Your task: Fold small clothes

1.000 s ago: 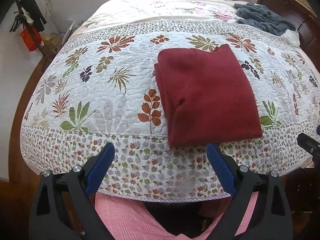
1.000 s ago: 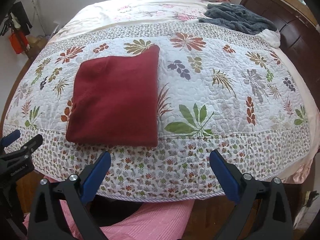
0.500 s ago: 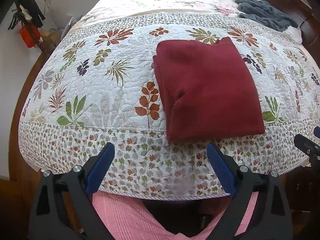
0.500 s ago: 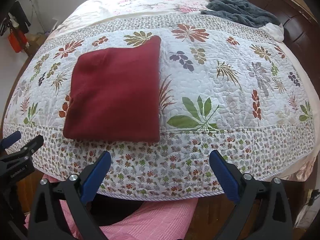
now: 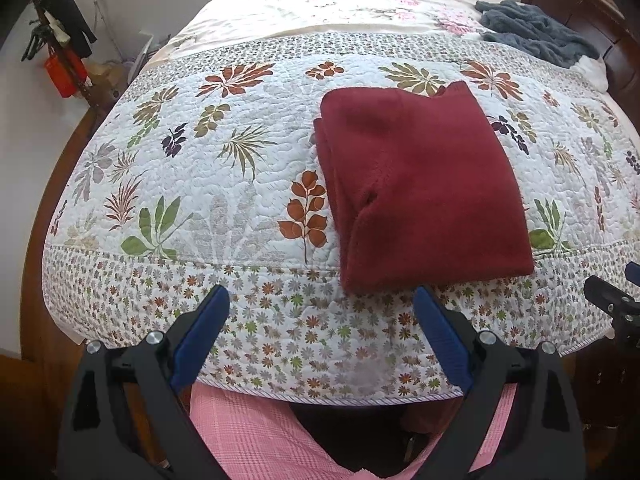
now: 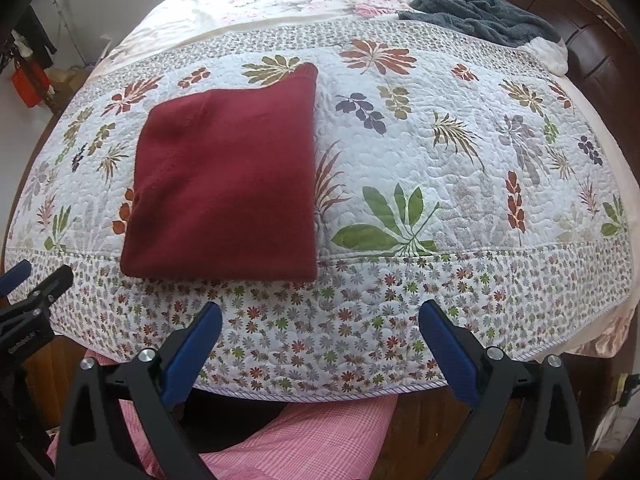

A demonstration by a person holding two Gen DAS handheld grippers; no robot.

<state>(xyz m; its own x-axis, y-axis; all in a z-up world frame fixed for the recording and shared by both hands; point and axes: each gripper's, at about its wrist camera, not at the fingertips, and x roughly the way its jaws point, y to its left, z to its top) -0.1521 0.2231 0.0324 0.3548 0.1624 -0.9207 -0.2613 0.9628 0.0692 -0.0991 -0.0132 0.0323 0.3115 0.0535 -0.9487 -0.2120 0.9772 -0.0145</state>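
- At the bottom of each wrist view, pink checked fabric [image 5: 256,436] on the person's lap fills the gap below the bed edge; what lies between the legs is dark and hard to make out.
- The left gripper [image 5: 322,320] hangs above the foot of the bed with its blue pads spread wide, grasping nothing.
- The right gripper [image 6: 320,330] is likewise released and empty; only its tip shows at the right edge of the left wrist view.
- Just past the flowered border of the quilt [image 6: 460,168], the folded dark red garment [image 5: 420,188] lies flat, apart from both grippers. Its layered edges show on its left side; the layers underneath are hidden.
- Well beyond, a rumpled grey-blue blanket [image 6: 476,16] sits by the dark wooden headboard [image 6: 592,52], partly cut off.
- Far left, a red bag [image 5: 60,76] hangs among blurred clutter.
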